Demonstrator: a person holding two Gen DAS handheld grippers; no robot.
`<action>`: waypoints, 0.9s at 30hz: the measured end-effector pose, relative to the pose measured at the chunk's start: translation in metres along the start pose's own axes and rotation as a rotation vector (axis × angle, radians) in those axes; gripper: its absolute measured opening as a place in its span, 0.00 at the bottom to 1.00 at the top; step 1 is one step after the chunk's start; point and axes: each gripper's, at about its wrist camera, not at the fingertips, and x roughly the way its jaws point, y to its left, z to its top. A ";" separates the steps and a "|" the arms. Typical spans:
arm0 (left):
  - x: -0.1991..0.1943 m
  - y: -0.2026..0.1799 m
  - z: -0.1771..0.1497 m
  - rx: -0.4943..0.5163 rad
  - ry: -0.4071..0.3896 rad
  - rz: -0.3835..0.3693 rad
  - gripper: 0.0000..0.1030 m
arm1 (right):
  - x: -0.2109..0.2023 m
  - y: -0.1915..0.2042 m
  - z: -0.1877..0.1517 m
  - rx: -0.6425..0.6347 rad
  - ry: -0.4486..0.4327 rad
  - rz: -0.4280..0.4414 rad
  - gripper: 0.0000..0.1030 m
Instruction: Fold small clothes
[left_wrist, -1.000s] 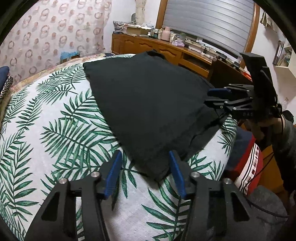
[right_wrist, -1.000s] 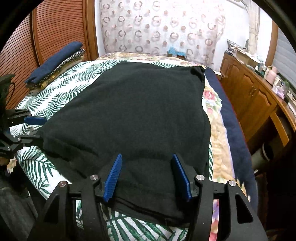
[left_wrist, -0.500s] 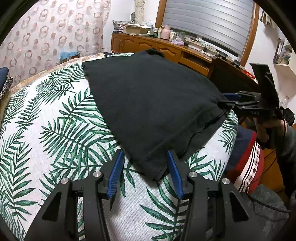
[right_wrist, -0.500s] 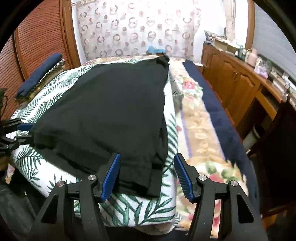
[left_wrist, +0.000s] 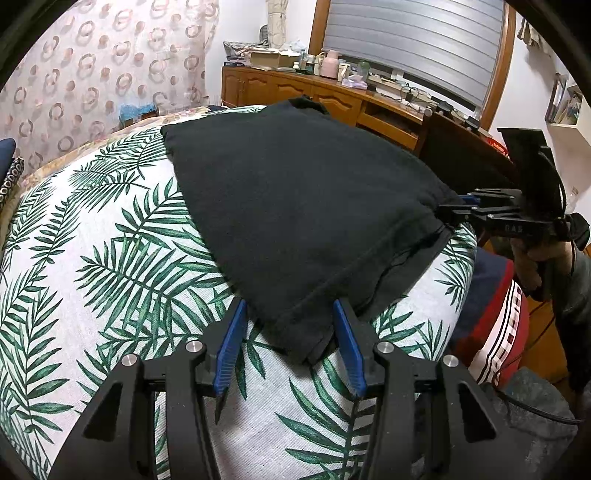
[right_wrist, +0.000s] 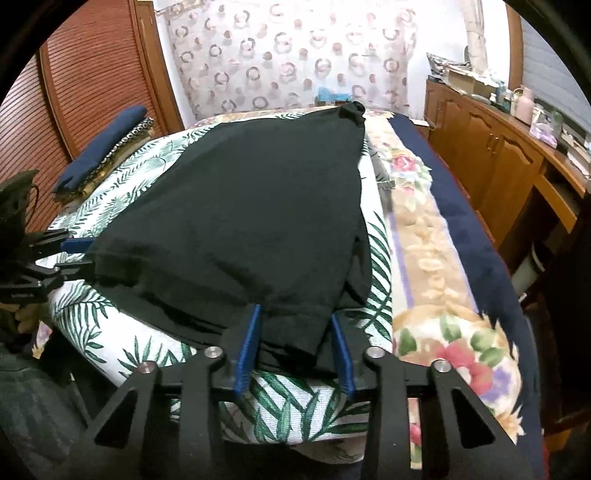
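Observation:
A black garment (left_wrist: 306, 206) lies spread on a palm-leaf cloth (left_wrist: 110, 266) over the bed; it also shows in the right wrist view (right_wrist: 251, 214). My left gripper (left_wrist: 290, 325) is open, its blue fingers on either side of the garment's near left corner. My right gripper (right_wrist: 293, 326) is open, its fingers on either side of the near right corner. In the left wrist view the right gripper (left_wrist: 458, 212) sits at that corner. In the right wrist view the left gripper (right_wrist: 79, 254) sits at the left corner.
Folded navy and patterned fabrics (right_wrist: 107, 155) lie at the bed's far left by a wooden louvred door (right_wrist: 85, 85). A floral blanket with navy border (right_wrist: 436, 251) runs right of the cloth. A cluttered wooden sideboard (left_wrist: 332, 96) stands on the right.
Both grippers have moved in on the garment's near corners. The right gripper's jaws have narrowed around its corner. The garment's near edge has bunched slightly.

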 end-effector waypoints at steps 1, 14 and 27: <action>0.000 0.000 0.000 0.000 0.000 -0.001 0.48 | 0.000 -0.002 -0.001 0.003 -0.002 0.003 0.30; -0.025 0.011 0.044 -0.003 -0.105 -0.034 0.06 | -0.026 -0.007 0.020 0.029 -0.162 0.088 0.09; -0.002 0.076 0.151 -0.040 -0.182 0.063 0.05 | -0.010 -0.038 0.110 0.029 -0.294 0.079 0.09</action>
